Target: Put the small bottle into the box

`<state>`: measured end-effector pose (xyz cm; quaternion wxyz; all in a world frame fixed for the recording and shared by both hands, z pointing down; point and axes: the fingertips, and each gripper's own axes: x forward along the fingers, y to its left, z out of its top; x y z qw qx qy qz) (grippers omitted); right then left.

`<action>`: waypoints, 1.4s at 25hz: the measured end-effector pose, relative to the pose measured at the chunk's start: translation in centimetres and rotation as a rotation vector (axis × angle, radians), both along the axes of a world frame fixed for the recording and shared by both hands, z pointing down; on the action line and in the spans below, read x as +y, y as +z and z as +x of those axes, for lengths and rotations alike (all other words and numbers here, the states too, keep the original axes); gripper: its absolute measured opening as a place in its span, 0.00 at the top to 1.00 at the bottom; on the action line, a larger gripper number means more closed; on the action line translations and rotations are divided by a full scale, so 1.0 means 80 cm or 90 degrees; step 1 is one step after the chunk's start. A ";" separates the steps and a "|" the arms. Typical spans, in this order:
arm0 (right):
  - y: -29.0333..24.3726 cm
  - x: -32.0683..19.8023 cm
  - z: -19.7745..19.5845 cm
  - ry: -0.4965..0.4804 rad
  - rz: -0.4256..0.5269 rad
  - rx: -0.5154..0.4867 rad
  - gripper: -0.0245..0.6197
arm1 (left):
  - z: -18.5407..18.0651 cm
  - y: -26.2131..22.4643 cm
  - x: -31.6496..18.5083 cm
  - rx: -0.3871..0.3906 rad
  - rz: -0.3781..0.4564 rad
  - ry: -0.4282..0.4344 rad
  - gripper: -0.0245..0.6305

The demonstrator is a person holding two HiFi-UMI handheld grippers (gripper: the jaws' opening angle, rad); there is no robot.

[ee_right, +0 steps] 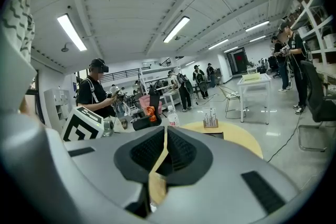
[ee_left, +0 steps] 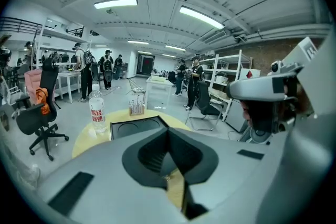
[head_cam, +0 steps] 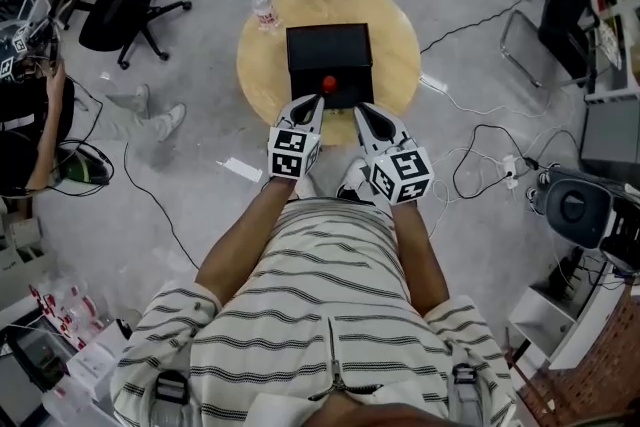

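Fingertips of left gripper (head_cam: 320, 99) pinch small bottle (head_cam: 327, 83) over near edge of box (head_cam: 329, 50); right gripper (head_cam: 362, 110) closed, empty.

The person wore a short-sleeved cream shirt (head_cam: 330, 315) crossed by thin dark stripes, with a black strap buckle (head_cam: 172, 385) near each shoulder. The left gripper (head_cam: 320, 101) and right gripper (head_cam: 362, 111) had smooth pale grey shells, and their black jaws were lined with ribbed pads (ee_right: 145, 153). Each carried a white cube (head_cam: 293, 153) printed with black square markers.
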<state>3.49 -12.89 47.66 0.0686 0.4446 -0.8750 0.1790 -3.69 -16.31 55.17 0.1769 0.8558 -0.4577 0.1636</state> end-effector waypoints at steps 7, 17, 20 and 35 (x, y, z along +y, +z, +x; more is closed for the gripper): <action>-0.004 -0.002 -0.003 -0.003 0.005 -0.003 0.92 | 0.000 -0.032 0.008 0.017 0.045 0.017 0.93; -0.010 -0.003 -0.011 -0.013 0.014 0.002 0.92 | -0.004 -0.061 0.019 0.020 0.095 0.024 0.93; -0.012 -0.007 -0.014 -0.016 0.019 0.005 0.92 | -0.006 -0.066 0.017 0.022 0.103 0.024 0.93; -0.018 -0.009 -0.023 -0.018 0.028 0.007 0.92 | -0.015 -0.081 0.016 0.032 0.120 0.018 0.93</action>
